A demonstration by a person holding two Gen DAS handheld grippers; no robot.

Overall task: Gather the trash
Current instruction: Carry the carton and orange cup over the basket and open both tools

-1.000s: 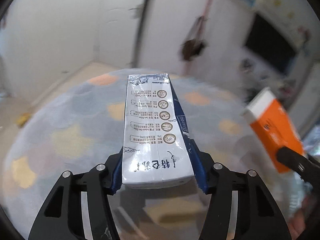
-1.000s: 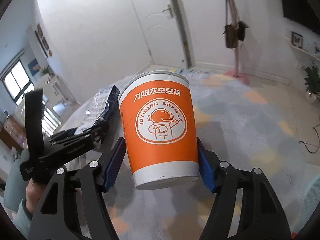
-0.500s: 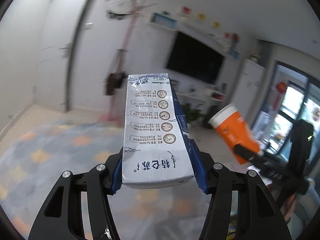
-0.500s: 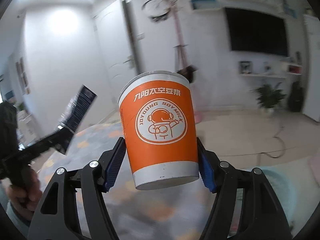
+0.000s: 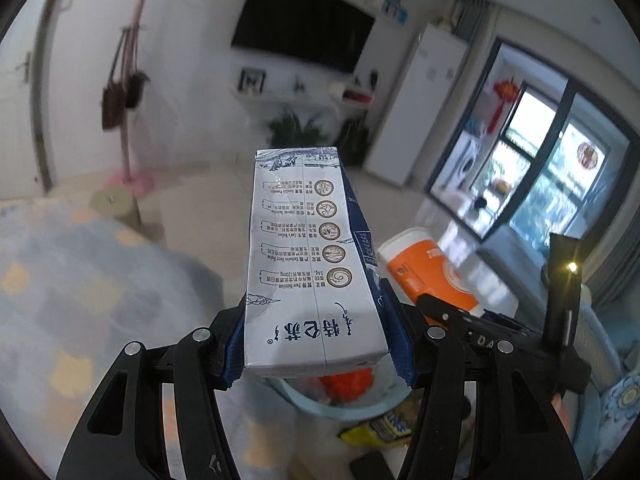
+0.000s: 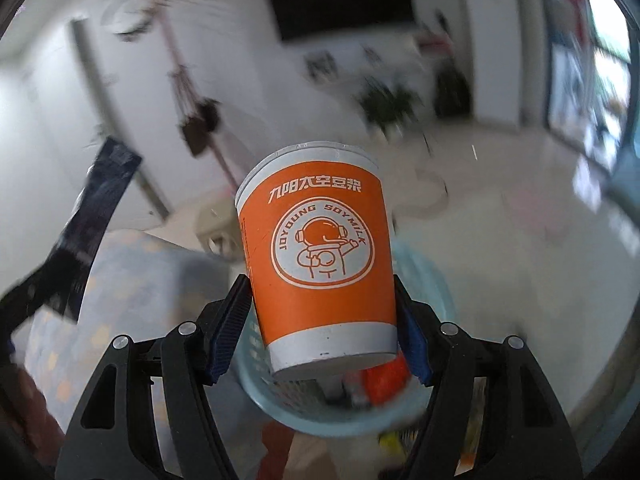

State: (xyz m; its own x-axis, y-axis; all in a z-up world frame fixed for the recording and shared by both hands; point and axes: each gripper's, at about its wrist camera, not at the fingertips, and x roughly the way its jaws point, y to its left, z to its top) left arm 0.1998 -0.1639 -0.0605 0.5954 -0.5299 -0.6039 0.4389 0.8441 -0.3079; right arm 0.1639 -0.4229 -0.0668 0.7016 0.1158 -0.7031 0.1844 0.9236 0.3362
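My left gripper (image 5: 316, 344) is shut on a white and blue milk carton (image 5: 308, 264) that points away from the camera. My right gripper (image 6: 324, 332) is shut on an orange and white paper cup (image 6: 320, 256) with a spaceman logo. The cup (image 5: 432, 268) and the right gripper show at the lower right of the left wrist view. At the left of the right wrist view is the carton (image 6: 100, 200), blurred. A light blue bin (image 6: 424, 280) with trash inside lies under the cup; its rim (image 5: 304, 404) is below the carton.
A pastel patterned rug (image 5: 80, 280) covers the floor at left. A pink coat stand (image 5: 128, 120) with bags, a wall television (image 5: 300, 28), potted plants (image 5: 296, 128) and a glass door (image 5: 552, 168) stand beyond. Yellow wrappers (image 5: 380, 428) lie beside the bin.
Both grippers have swung across the room from the rug and door side toward the television and window, keeping their loads. The blue bin has come into view beneath them.
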